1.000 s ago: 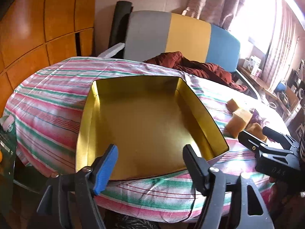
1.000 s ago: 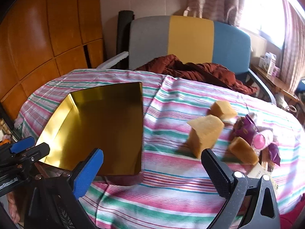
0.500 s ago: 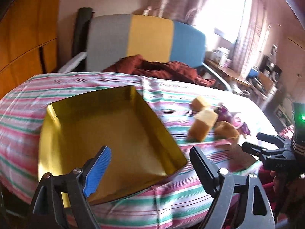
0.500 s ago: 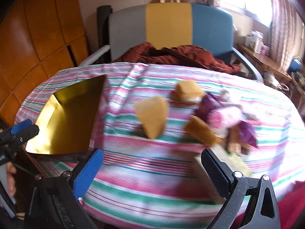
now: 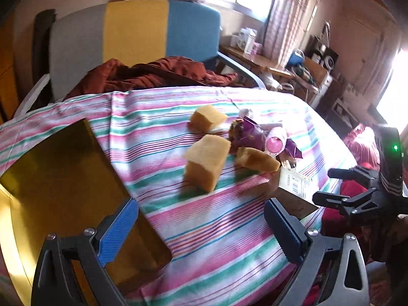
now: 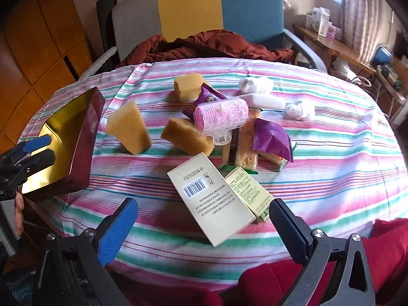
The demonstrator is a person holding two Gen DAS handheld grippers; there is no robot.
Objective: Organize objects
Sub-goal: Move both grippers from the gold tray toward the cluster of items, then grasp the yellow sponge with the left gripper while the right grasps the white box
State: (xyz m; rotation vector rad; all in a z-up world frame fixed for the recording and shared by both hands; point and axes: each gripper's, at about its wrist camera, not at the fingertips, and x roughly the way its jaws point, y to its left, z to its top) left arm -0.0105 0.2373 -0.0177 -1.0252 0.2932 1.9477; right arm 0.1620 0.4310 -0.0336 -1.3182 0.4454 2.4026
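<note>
Across the striped tabletop point(image 6: 331, 153) the clutter sits bunched near the middle, with the gold-lined box point(image 6: 63, 137) off at nine o'clock, open and waiting. Both tools hang back at the near edge: the right gripper point(image 6: 204, 227) has its jaws wide apart around nothing, and the left gripper point(image 5: 201, 225) is likewise spread and holding nothing. Nearest the right one lies a flat cream carton point(image 6: 211, 199), its far end propped on a green carton point(image 6: 248, 191); it looks light and stiff, best pinched across its narrow width. The yellow sponge blocks point(image 6: 128, 130) at eleven o'clock should be feather-light and squashy, so a grip on opposite flat faces would do. The pink roller point(image 6: 221, 114) could roll away, and the purple wrapper point(image 6: 272, 140) looks slick and crinkly.
</note>
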